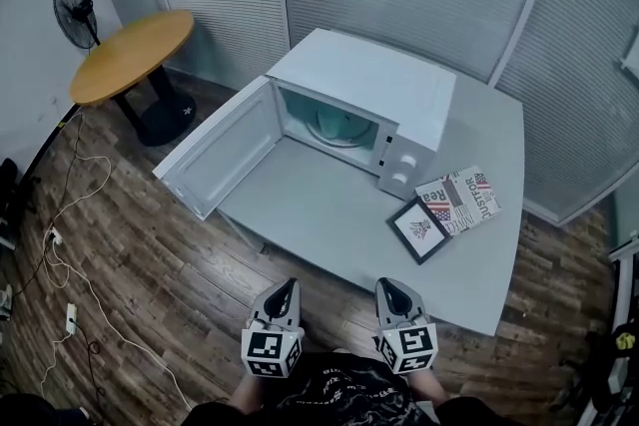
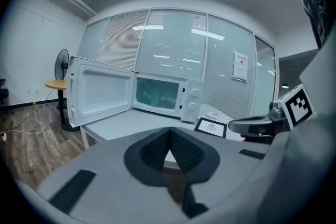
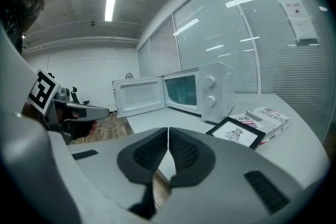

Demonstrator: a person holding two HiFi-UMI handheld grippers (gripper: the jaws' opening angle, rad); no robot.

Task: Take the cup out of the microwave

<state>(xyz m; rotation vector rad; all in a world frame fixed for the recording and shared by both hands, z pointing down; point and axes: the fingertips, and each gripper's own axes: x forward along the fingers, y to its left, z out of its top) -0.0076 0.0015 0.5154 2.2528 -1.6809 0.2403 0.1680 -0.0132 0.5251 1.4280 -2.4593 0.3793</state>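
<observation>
A white microwave stands on the grey table with its door swung wide open to the left. Its cavity shows a pale round turntable; I cannot make out a cup for certain in any view. Both grippers hang in front of the table's near edge, well short of the microwave. My left gripper is shut with nothing between its pads. My right gripper is shut and empty too, its pads meeting at the tip. Each gripper view shows the open microwave ahead.
A black-framed picture and a folded newspaper lie on the table right of the microwave. A round wooden table and a standing fan are at the far left. Cables trail over the wooden floor. Blinds line the back wall.
</observation>
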